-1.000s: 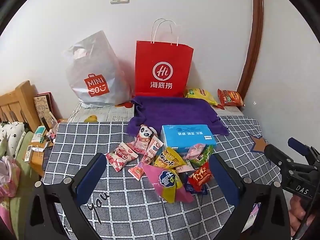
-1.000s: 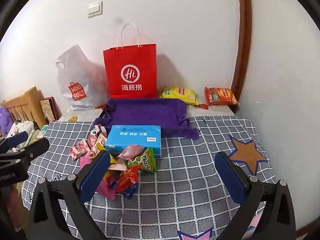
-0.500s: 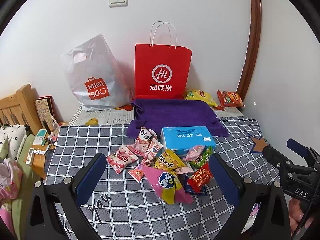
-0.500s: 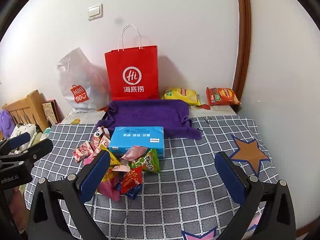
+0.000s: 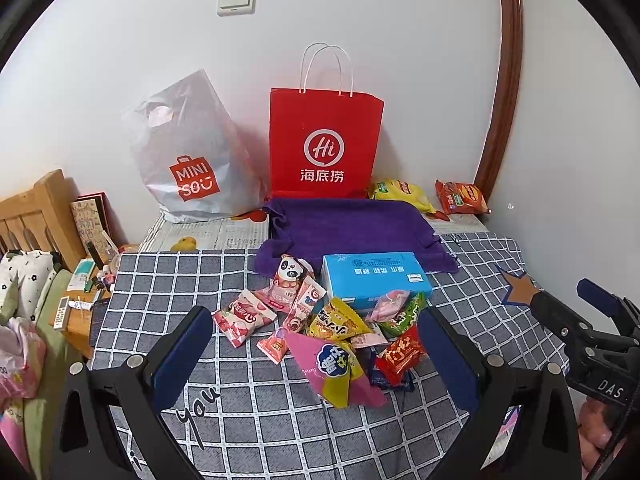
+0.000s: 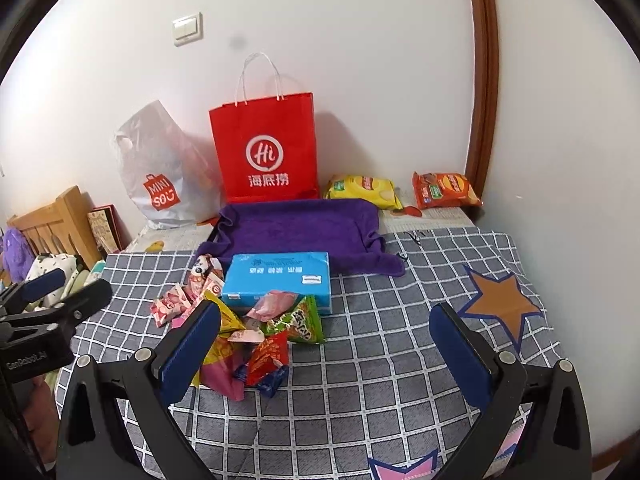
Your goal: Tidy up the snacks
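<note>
The snacks lay in a messy pile on the counter, just in front of the blue box; both the left gripper and the right gripper hung above with fingers spread wide, holding nothing; the shiny packs overlapped, so one grab could pinch two or slip off and scatter them
</note>
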Demonstrator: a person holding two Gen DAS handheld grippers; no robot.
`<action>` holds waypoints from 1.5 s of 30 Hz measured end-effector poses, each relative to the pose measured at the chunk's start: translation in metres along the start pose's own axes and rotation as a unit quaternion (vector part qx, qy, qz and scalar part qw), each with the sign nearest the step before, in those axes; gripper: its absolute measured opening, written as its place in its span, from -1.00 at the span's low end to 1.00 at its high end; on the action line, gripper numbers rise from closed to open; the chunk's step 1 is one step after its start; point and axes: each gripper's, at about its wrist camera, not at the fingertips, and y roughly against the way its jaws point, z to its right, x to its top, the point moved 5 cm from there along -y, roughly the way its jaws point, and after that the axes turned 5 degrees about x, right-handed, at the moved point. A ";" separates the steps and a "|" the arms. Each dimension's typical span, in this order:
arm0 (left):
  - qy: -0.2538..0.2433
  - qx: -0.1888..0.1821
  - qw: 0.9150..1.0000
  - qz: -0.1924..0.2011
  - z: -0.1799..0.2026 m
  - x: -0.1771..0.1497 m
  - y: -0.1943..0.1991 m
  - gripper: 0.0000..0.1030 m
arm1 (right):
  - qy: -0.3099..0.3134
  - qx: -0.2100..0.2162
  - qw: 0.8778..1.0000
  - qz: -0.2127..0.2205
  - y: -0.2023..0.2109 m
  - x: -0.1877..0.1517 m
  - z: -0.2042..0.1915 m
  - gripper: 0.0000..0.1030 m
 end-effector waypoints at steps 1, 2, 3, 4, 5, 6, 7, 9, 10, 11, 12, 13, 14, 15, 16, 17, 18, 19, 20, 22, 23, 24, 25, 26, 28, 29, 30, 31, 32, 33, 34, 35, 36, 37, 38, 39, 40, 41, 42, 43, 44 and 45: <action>-0.001 0.000 1.000 0.000 0.000 0.000 0.000 0.99 | 0.001 0.000 1.000 0.001 0.001 0.000 -0.001 1.00; -0.001 0.001 1.000 0.000 0.001 -0.001 0.000 0.99 | 0.001 -0.002 1.000 0.001 0.001 0.000 -0.001 1.00; 0.000 0.001 1.000 0.000 0.000 0.000 0.000 0.99 | 0.001 -0.003 1.000 0.002 0.001 0.000 -0.001 1.00; 0.000 0.000 1.000 0.000 0.000 0.000 0.000 0.99 | 0.001 -0.003 1.000 0.003 0.002 0.000 -0.001 1.00; -0.001 0.000 1.000 0.000 0.001 0.000 0.000 0.99 | 0.001 -0.003 1.000 0.003 0.003 -0.001 -0.001 1.00; -0.001 0.000 1.000 0.000 0.001 0.000 0.000 0.99 | 0.001 -0.004 1.000 0.003 0.003 -0.001 -0.001 1.00; -0.001 0.001 1.000 0.000 0.001 0.000 0.000 0.99 | 0.001 -0.004 1.000 0.004 0.003 -0.001 -0.001 1.00; -0.001 0.002 1.000 0.002 0.001 0.000 0.000 0.99 | 0.000 -0.005 1.000 0.004 0.003 -0.001 -0.001 1.00; -0.001 0.002 1.000 0.003 0.001 0.000 0.000 0.99 | 0.000 -0.005 1.000 0.004 0.003 -0.001 -0.001 1.00; -0.001 0.003 1.000 0.004 0.000 0.000 0.000 0.99 | 0.000 -0.005 1.000 0.003 0.003 -0.001 0.000 1.00; -0.002 0.004 1.000 0.005 0.001 0.001 0.001 0.99 | -0.001 -0.007 1.000 0.003 0.003 -0.001 0.000 1.00; -0.003 0.005 1.000 0.006 0.001 0.001 0.001 0.99 | -0.001 -0.008 1.000 0.003 0.004 -0.002 0.001 1.00; -0.004 0.006 1.000 0.007 0.001 0.001 0.002 0.99 | -0.001 -0.009 1.000 0.004 0.004 -0.002 0.001 1.00; -0.004 0.006 1.000 0.007 0.001 0.001 0.001 0.99 | -0.002 -0.009 1.000 0.005 0.005 -0.002 0.001 1.00; -0.004 0.006 1.000 0.007 0.001 0.001 0.001 0.99 | -0.002 -0.009 1.000 0.005 0.005 -0.002 0.001 1.00; -0.004 0.006 1.000 0.008 0.001 0.001 0.002 0.99 | -0.003 -0.008 1.000 0.005 0.006 -0.002 0.001 1.00; -0.004 0.005 1.000 0.008 0.001 0.001 0.001 0.99 | -0.003 -0.008 1.000 0.005 0.006 -0.002 0.001 1.00; -0.004 0.006 1.000 0.008 0.002 0.001 0.002 0.99 | -0.003 -0.009 1.000 0.006 0.006 -0.002 0.001 1.00; -0.003 0.007 1.000 0.008 0.002 0.001 0.002 0.99 | -0.002 -0.009 1.000 0.006 0.006 -0.002 0.001 1.00; -0.002 0.005 1.000 0.008 0.002 0.002 0.002 0.99 | -0.001 -0.008 1.000 0.005 0.005 -0.002 0.002 1.00; -0.002 0.005 1.000 0.008 0.003 0.001 0.002 0.99 | 0.000 -0.009 1.000 0.004 0.005 -0.002 0.002 1.00; -0.003 0.005 1.000 0.008 0.003 0.001 0.002 0.99 | 0.000 -0.010 1.000 0.003 0.005 -0.002 0.001 1.00; -0.003 0.005 1.000 0.008 0.003 0.001 0.002 0.99 | 0.001 -0.012 1.000 0.003 0.005 -0.002 0.000 1.00; -0.002 0.005 1.000 0.008 0.003 0.001 0.002 0.99 | 0.001 -0.012 1.000 0.003 0.004 -0.002 0.000 1.00; -0.002 0.005 1.000 0.009 0.003 0.001 0.002 0.99 | 0.000 -0.011 1.000 0.003 0.004 -0.003 0.000 1.00; -0.003 0.005 1.000 0.009 0.003 0.001 0.002 0.99 | 0.000 -0.010 1.000 0.003 0.004 -0.003 -0.001 1.00; -0.002 0.004 1.000 0.009 0.003 0.001 0.003 0.99 | 0.000 -0.008 1.000 0.002 0.004 -0.003 -0.001 1.00; -0.002 0.005 1.000 0.009 0.003 0.000 0.003 0.99 | 0.001 -0.005 1.000 0.002 0.004 -0.004 -0.001 1.00; -0.002 0.004 1.000 0.008 0.003 0.000 0.002 0.99 | 0.002 -0.002 1.000 0.002 0.004 -0.004 -0.003 1.00; -0.002 0.005 1.000 0.008 0.003 0.000 0.003 0.99 | 0.004 -0.001 1.000 0.003 0.003 -0.004 -0.003 1.00; -0.002 0.005 1.000 0.009 0.003 0.000 0.003 0.99 | 0.008 -0.002 1.000 0.004 0.003 -0.004 -0.004 1.00; -0.002 0.005 1.000 0.009 0.003 0.000 0.002 0.99 | 0.011 -0.004 1.000 0.004 0.003 -0.004 -0.005 1.00; -0.002 0.004 1.000 0.009 0.003 0.000 0.002 0.99 | 0.014 -0.006 1.000 0.005 0.002 -0.005 -0.006 1.00; -0.001 0.003 1.000 0.008 0.003 0.000 0.002 0.99 | 0.016 -0.007 1.000 0.006 0.002 -0.005 -0.007 1.00; -0.002 0.002 1.000 0.008 0.003 -0.001 0.002 0.99 | 0.016 -0.006 1.000 0.006 0.001 -0.006 -0.008 1.00; -0.002 0.001 1.000 0.007 0.003 -0.001 0.001 0.99 | 0.015 -0.003 1.000 0.003 -0.001 -0.007 -0.008 1.00; -0.003 0.001 1.000 0.005 0.003 -0.001 -0.001 0.99 | 0.013 -0.002 1.000 0.002 -0.003 -0.008 -0.008 1.00; -0.003 0.001 1.000 0.005 0.003 -0.001 -0.003 0.99 | 0.012 -0.002 1.000 0.001 -0.005 -0.009 -0.008 1.00; -0.004 0.001 1.000 0.004 0.004 -0.001 -0.005 0.99 | 0.012 -0.004 1.000 0.000 -0.007 -0.010 -0.008 1.00; -0.004 0.001 1.000 0.002 0.003 -0.001 -0.007 0.99 | 0.013 -0.005 1.000 -0.002 -0.009 -0.011 -0.007 1.00; -0.004 0.001 1.000 0.000 0.004 -0.001 -0.010 0.99 | 0.015 -0.006 1.000 -0.005 -0.011 -0.012 -0.007 1.00; -0.003 0.001 1.000 -0.002 0.003 -0.001 -0.014 0.99 | 0.017 -0.007 1.000 -0.010 -0.015 -0.013 -0.007 1.00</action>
